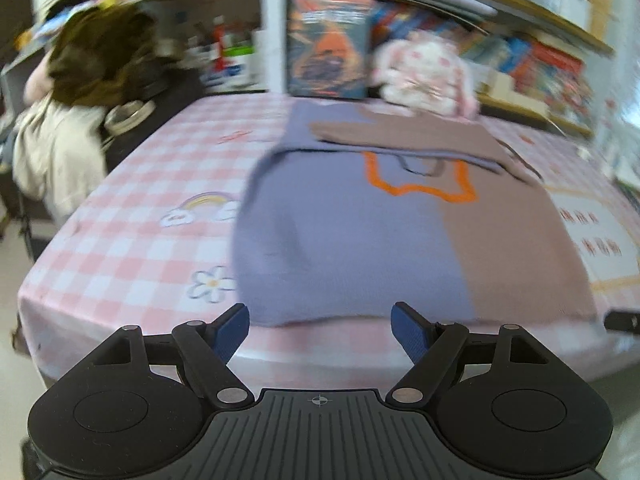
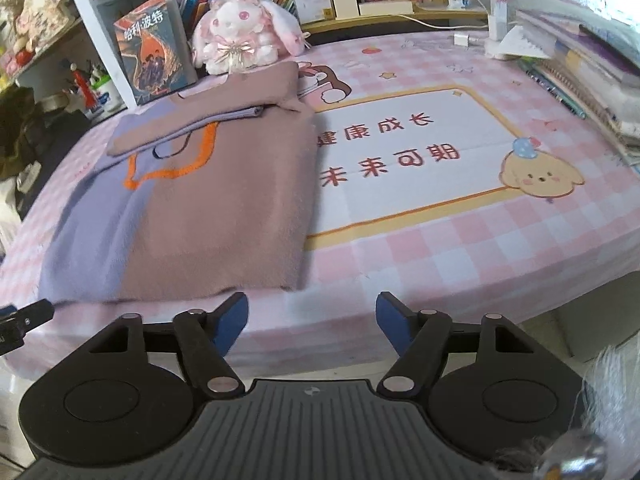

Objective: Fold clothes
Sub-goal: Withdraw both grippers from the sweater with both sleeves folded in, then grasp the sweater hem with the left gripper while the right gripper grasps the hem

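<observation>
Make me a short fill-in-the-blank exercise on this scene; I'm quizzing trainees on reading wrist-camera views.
1. The sweater is half purple and half ____.
2. The outline stitched on its front is ____.
3. Both the left hand-held gripper and the right hand-held gripper have their jaws ____.
4. The plush bunny sits at the sweater's ____ end.

Missing words: brown; orange; open; far

Folded sweater (image 2: 192, 200) on the table (image 2: 440, 248), plush rabbit (image 2: 244, 32) behind it.

Book (image 2: 150, 46): "哈利·波特"; tablecloth (image 2: 400, 152) text, seemingly inverted
</observation>
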A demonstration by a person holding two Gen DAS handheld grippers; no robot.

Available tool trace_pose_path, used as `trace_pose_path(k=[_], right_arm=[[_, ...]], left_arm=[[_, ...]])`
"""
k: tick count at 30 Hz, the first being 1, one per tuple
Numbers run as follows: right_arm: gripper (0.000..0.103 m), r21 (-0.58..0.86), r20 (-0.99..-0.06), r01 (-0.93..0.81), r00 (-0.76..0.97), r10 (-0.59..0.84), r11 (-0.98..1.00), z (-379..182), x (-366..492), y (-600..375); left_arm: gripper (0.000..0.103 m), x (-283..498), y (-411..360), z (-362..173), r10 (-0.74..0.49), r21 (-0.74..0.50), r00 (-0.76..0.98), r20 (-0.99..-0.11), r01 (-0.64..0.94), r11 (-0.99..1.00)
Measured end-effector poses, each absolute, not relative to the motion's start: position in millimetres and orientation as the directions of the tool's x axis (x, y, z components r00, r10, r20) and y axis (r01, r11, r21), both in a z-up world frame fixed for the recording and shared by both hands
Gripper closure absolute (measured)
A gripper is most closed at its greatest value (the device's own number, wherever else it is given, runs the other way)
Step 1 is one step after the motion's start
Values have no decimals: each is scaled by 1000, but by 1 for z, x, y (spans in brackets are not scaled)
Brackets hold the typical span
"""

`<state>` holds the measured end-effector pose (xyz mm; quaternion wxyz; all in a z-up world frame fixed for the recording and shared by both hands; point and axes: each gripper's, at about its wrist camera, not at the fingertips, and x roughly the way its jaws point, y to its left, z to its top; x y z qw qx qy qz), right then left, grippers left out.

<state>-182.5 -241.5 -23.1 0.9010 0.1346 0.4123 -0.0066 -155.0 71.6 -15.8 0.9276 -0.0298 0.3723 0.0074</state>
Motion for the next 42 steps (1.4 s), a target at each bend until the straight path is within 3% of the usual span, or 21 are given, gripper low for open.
trace_pose_path(k=[4,7,9,12,14,17,19,20,22,27,30,33,36,38,40,42], right_arm=[[47,276,-740,131,661,123,952,-24,-168,-241],[51,304,-741,155,659,131,940,-26,-155,-243],[53,317,-746,179,654,128,931,-27,-147,-246],[55,335,-753,218,646,122,917,-31,-136,-250],[57,347,-756,238,643,121,907,-34,-131,-252],[63,357,-758,257,641,118,898,-36,-124,-253],[79,361,-759,258,639,122,896,-38,-120,-253],[83,366,-759,253,637,131,895,-39,-119,-252],[93,369,-759,239,636,143,898,-38,-117,-249],[93,424,-698,144,681,220,894,-26,-117,-238],[93,424,-671,94,701,243,901,-19,-118,-233],[88,421,-705,152,676,217,894,-26,-117,-238],[84,445,-724,212,656,211,870,-33,-119,-248],[76,463,-736,229,637,228,856,-38,-118,-250],[67,474,-741,222,623,250,852,-40,-117,-249],[67,475,-742,205,616,264,856,-39,-115,-246]], left_arm=[[26,-139,101,-19,-32,-167,717,-697,-119,979],[39,-125,113,-24,-34,-196,702,-711,-151,969],[42,-118,119,-28,-42,-213,692,-720,-163,963],[56,-107,127,-35,-55,-239,677,-734,-182,954],[70,-100,133,-40,-72,-264,662,-746,-195,944],[80,-92,140,-45,-95,-300,653,-751,-211,930],[96,-87,143,-46,-107,-315,646,-755,-215,924],[98,-85,143,-47,-123,-329,643,-756,-211,920],[100,-82,141,-46,-150,-344,640,-753,-190,920],[99,-85,111,-20,-240,-317,711,-661,26,948],[98,-77,112,-25,-247,-324,676,-694,13,946],[94,-75,125,-34,-249,-368,649,-719,-53,928],[80,-75,138,-41,-259,-421,624,-737,-123,899],[66,-76,146,-48,-281,-466,617,-735,-159,870],[61,-78,151,-51,-306,-511,626,-717,-174,842],[62,-78,151,-53,-319,-531,628,-710,-178,829]])
